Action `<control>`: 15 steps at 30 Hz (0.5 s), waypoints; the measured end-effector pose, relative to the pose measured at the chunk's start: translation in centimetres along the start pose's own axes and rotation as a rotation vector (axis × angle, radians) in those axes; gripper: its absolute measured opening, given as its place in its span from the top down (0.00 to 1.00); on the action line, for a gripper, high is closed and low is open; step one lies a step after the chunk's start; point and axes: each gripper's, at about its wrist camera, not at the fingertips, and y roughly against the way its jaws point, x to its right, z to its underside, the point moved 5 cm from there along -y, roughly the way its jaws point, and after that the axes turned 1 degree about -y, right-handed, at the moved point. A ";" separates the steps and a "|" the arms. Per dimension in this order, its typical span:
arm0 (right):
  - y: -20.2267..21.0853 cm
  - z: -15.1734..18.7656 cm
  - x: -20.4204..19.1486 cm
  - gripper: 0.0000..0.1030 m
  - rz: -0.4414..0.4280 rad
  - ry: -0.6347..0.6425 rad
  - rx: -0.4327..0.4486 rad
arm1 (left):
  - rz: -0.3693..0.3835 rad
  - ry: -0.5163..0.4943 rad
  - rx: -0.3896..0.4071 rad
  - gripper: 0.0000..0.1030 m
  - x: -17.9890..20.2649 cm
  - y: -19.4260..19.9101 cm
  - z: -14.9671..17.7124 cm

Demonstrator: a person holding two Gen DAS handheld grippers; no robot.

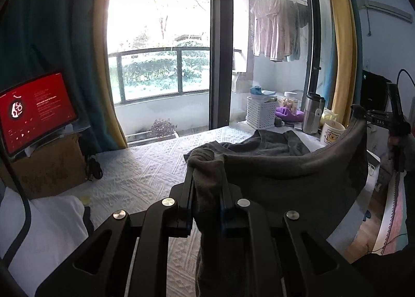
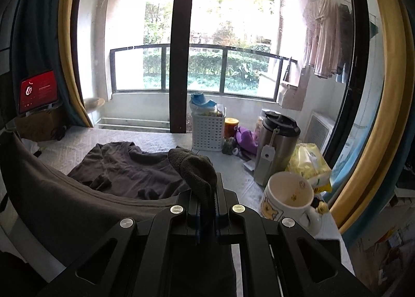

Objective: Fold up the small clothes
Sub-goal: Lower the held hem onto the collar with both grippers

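left gripper [image 1: 207, 167]: closed tight on a bunched corner of the dark grey shirt [image 1: 285, 177], the cloth pinched between its fingers and spilling over their tips.
right gripper [image 2: 206, 188]: clamped on another bunched corner of the same shirt [image 2: 77, 208]; a lump of fabric sits over its fingertips (in the left wrist view this gripper shows at the far right, with the cloth hanging from it).
shirt edge: stretched between the two grippers, lifted off the surface and sagging in a shallow curve in the middle.
rest of the shirt: lying rumpled on the white textured cover [image 1: 145, 167] beyond the lifted edge, toward the window.
mug [image 2: 290, 201]: white with a bear picture, just right of the right gripper, upright, near the edge of the surface.
steel tumbler [image 2: 277, 146]: behind the mug, dark lid on, a grey tag hanging at its side.
yellow packet [image 2: 311, 164]: right of the tumbler, touching the mug's far side as far as can be told.
white basket [image 2: 208, 132]: far centre, slotted walls, stuffed with bags; a purple cloth [image 2: 245, 138] lies between it and the tumbler.
tablet [image 1: 36, 112]: far left, red screen lit, propped on a cardboard box [image 1: 49, 167].
window: glass door to a balcony at the far side, clothes [image 1: 275, 29] hanging on a line outside on the right.
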 end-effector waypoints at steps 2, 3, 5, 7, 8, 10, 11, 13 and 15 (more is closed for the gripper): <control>-0.6 -0.6 0.2 0.93 -0.001 0.000 0.001 | -0.003 0.006 0.000 0.87 -0.4 -0.5 -0.4; -0.8 -0.8 0.3 0.93 -0.001 0.000 0.001 | -0.004 0.009 0.000 0.87 -0.5 -0.7 -0.5; -1.6 -1.4 0.6 0.93 -0.001 -0.003 0.001 | -0.005 0.016 -0.002 0.87 -0.9 -1.3 -0.8; -2.2 -1.8 0.8 0.93 -0.002 -0.003 0.001 | -0.006 0.017 -0.001 0.87 -1.1 -1.7 -1.1; -2.6 -2.1 0.8 0.93 -0.003 -0.001 0.000 | -0.006 0.018 -0.002 0.87 -1.2 -2.0 -1.3; -3.3 -2.6 0.9 0.93 -0.006 0.003 -0.003 | -0.006 0.024 -0.001 0.87 -1.6 -2.6 -1.7; -3.7 -2.8 0.9 0.93 -0.008 0.003 -0.004 | -0.007 0.025 -0.001 0.87 -1.7 -2.8 -1.9; -4.5 -3.3 1.0 0.93 -0.008 0.004 -0.002 | -0.009 0.030 -0.001 0.87 -2.1 -3.3 -2.2; -5.1 -3.7 1.1 0.93 -0.009 0.002 -0.001 | -0.011 0.030 0.001 0.87 -2.4 -3.8 -2.6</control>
